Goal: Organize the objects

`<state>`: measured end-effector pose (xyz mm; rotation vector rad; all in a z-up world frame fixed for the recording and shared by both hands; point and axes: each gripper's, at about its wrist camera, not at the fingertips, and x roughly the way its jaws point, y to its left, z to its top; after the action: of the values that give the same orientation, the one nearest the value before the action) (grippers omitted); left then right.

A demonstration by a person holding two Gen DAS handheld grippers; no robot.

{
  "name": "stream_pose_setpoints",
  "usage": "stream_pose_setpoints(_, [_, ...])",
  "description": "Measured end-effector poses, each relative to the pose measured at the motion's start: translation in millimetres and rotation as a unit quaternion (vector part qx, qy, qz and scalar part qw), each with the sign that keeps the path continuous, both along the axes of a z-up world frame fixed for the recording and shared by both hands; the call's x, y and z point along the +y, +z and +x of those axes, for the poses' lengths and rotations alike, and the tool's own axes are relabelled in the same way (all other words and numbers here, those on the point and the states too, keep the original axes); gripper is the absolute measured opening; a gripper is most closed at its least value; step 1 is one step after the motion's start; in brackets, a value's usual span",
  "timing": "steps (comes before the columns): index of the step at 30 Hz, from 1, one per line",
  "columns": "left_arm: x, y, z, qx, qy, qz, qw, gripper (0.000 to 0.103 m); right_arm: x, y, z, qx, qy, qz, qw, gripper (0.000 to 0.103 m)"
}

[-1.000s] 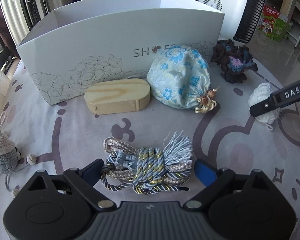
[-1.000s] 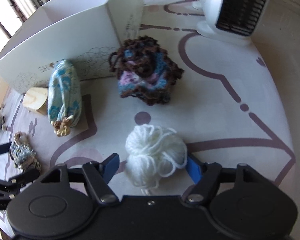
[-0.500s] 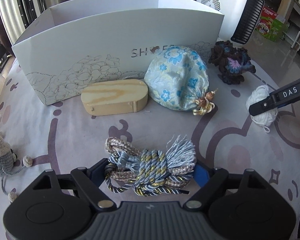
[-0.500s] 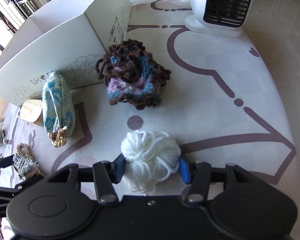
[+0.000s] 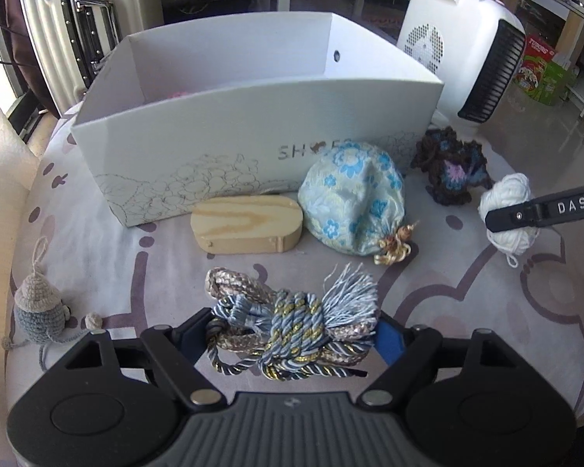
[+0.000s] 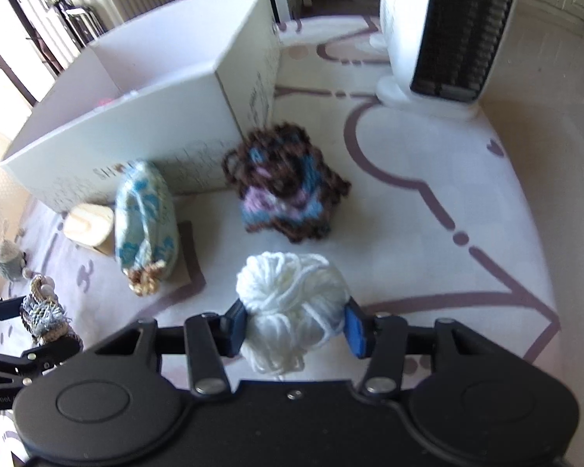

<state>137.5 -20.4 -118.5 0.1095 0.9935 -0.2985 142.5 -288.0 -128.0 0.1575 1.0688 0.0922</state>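
Between the left fingers: the left hand-held gripper [image 5: 292, 334] is clenched on the knotted cord bundle [image 5: 292, 330], blue pads pressed to both its sides.
Left view, ahead: the wooden box [image 5: 247, 229] and the floral pouch [image 5: 350, 202] lie just beyond the bundle, both close against the front wall of the white box [image 5: 183, 148], which stands open-topped farther ahead.
Left view, to the left: the crocheted mouse [image 5: 39, 311] sits apart on the bench [image 5: 97, 249].
Left view, to the right: the dark crochet piece [image 5: 451, 163] lies beside the yarn ball [image 5: 508, 210], which the other tool grips.
Right view, between the fingers: the right hand-held gripper [image 6: 294, 325] is grasping the yarn ball [image 6: 292, 299], its pads squeezing the sides; loose strands hang below.
Right view, ahead: the dark crochet piece [image 6: 284, 190] lies directly ahead, with the white box [image 6: 144, 128] ahead and to the left and the heater [image 6: 447, 27] beyond to the right.
Risk, cord: a slack loop hanging under the bundle could catch the box rim and pull the knot out of the pads.
Risk, yarn: the soft ball may compress and slip, or its trailing strands may drag the crochet piece.
Risk, both tools: both loads probably go to the same box, so the two tools could collide over it.
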Motion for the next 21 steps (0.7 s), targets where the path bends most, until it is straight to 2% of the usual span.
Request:
stream_pose_setpoints(11, [3.8,65.9,-10.9,-0.047,0.064,-0.022,0.9966,0.084,34.6,61.8,-18.0,-0.082,0.032,0.005,0.996,0.051])
stream_pose_setpoints(21, [3.7,103.3,-26.0,-0.080,0.100,-0.010,0.9918,0.084,60.1,106.0,-37.6,-0.126,0.043,0.006,0.991,0.051])
